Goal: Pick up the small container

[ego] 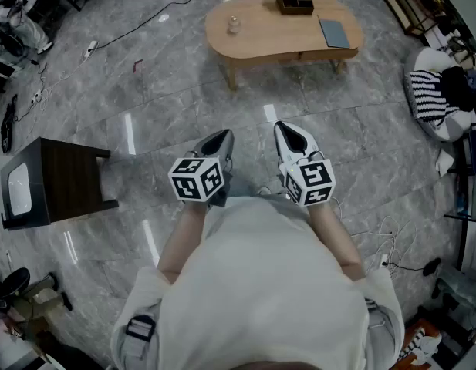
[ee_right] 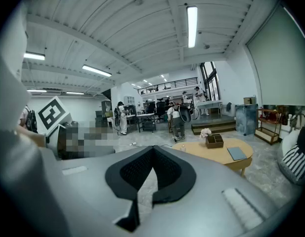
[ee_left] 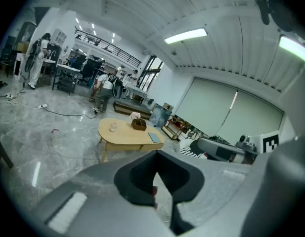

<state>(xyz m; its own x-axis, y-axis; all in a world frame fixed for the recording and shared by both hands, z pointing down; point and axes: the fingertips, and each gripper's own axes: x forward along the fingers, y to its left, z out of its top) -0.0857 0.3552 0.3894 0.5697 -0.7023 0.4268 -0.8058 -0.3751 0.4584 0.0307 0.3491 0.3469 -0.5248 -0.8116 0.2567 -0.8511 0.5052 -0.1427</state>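
Left gripper (ego: 221, 137) and right gripper (ego: 288, 132) both closed on nothing; small clear glassy container (ego: 234, 25) sits well away on the oval light-wood table (ego: 261, 41); likely light, slick, breakable, so pinch its sides gently.

A grey marble floor (ego: 145, 91) is being lit by ceiling strips (ee_right: 192, 23). An oval wooden table (ego: 261, 33) is being shown mid-room. Right of the table, a striped cushion (ego: 430, 95) is being kept on the floor and pale blinds (ee_left: 226, 112) are being held drawn; left of it, a dark stand (ego: 64, 179) is being seen.
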